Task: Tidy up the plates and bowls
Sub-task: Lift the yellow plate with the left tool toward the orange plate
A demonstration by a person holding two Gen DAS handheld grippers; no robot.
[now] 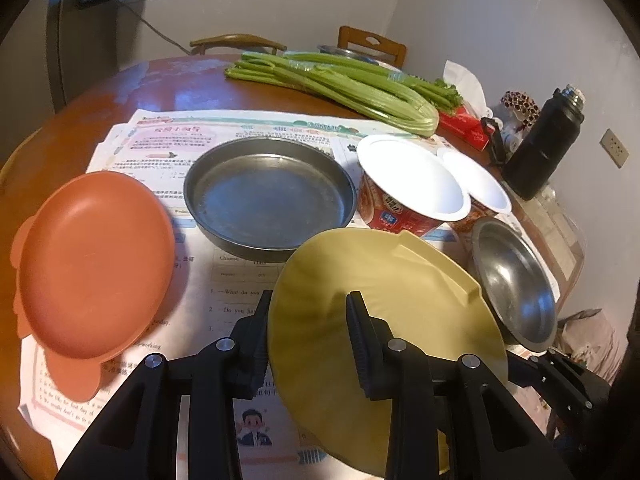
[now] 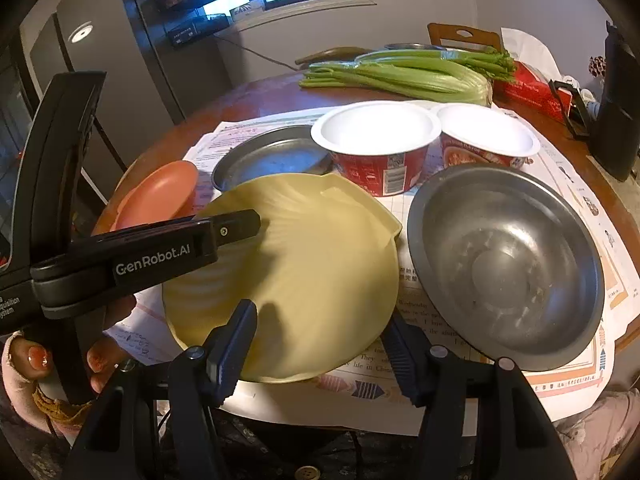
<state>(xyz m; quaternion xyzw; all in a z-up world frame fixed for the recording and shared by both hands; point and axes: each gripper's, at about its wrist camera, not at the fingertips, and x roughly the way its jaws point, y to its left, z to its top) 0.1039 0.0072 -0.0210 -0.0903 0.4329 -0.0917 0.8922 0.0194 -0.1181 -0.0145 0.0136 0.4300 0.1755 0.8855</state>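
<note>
Here, left claw pinches the yellow plate rim; right claw empty, nearly closed.

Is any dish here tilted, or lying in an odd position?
Yes. The yellow plate is tilted, clamped at its rim by the left gripper. The two red paper bowls also lean on each other. The orange plate and metal pan lie flat.
</note>
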